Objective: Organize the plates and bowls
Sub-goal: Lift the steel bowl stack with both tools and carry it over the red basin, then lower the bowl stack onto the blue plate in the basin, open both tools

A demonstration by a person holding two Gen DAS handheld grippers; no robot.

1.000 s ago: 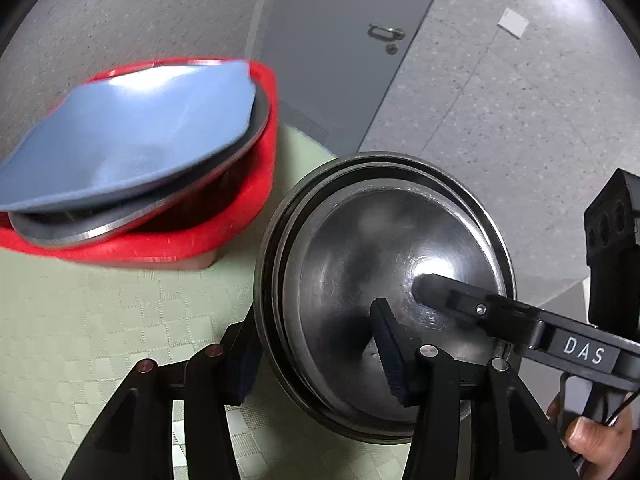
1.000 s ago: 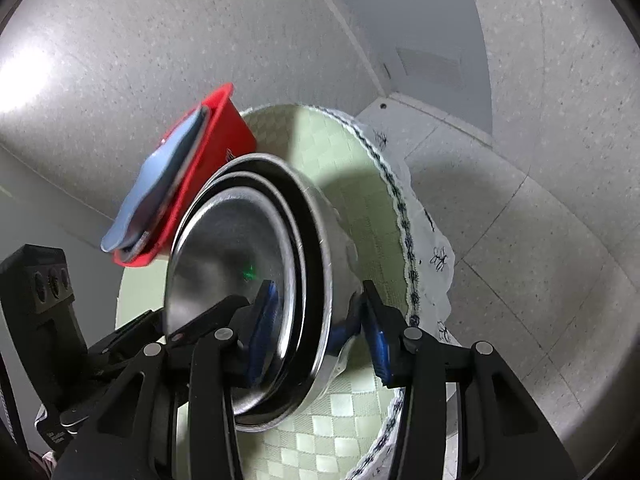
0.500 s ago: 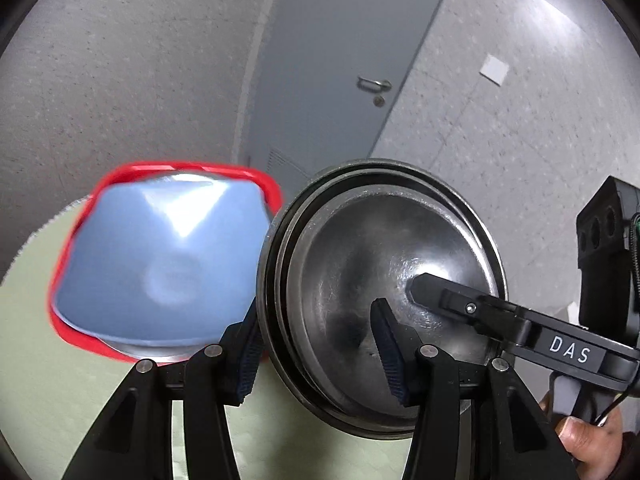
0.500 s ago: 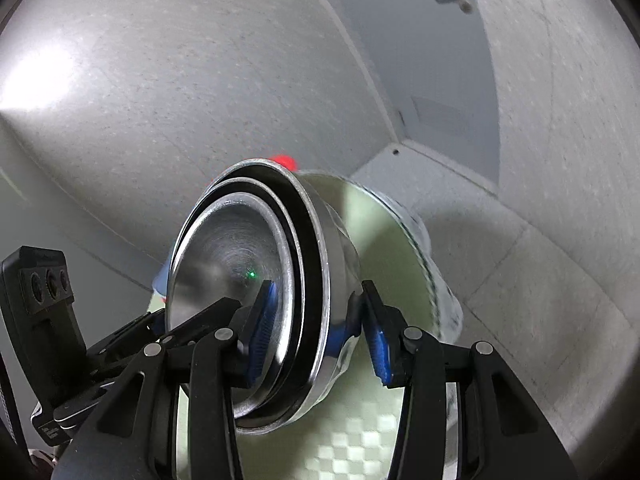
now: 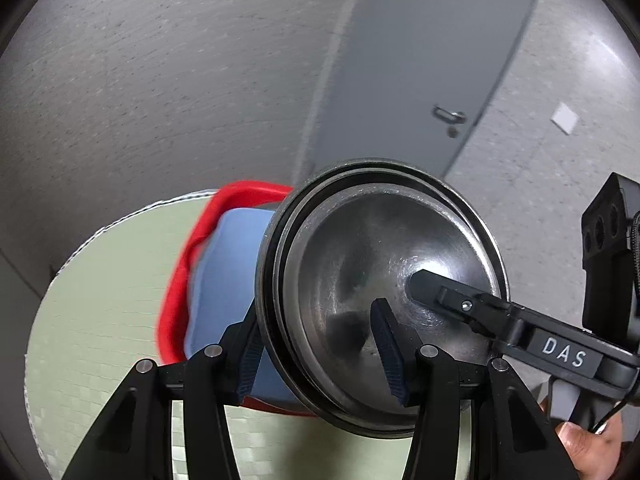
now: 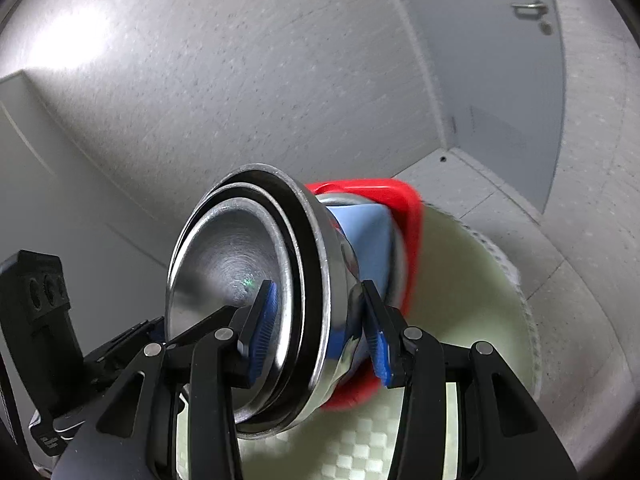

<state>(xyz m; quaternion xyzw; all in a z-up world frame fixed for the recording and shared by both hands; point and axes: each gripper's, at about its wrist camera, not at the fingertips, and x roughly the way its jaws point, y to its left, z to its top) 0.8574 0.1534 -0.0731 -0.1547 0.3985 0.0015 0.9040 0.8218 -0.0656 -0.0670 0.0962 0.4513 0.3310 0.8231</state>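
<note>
Two grippers are being clenched on one nested stack of steel bowls point(image 5: 380, 304): the left gripper point(image 5: 316, 348) at 6 o'clock, the right gripper point(image 6: 320, 328) likewise. Beyond, toward 10 o'clock, a red bin point(image 5: 176, 300) is waiting; the stack is best being lowered level, both grips held.

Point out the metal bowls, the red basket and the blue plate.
metal bowls point(image 5: 360, 280): left wrist view, inner bowl's inside.
red basket point(image 6: 408, 208): right wrist view, far rim.
blue plate point(image 5: 228, 280): left wrist view, flat face.
</note>
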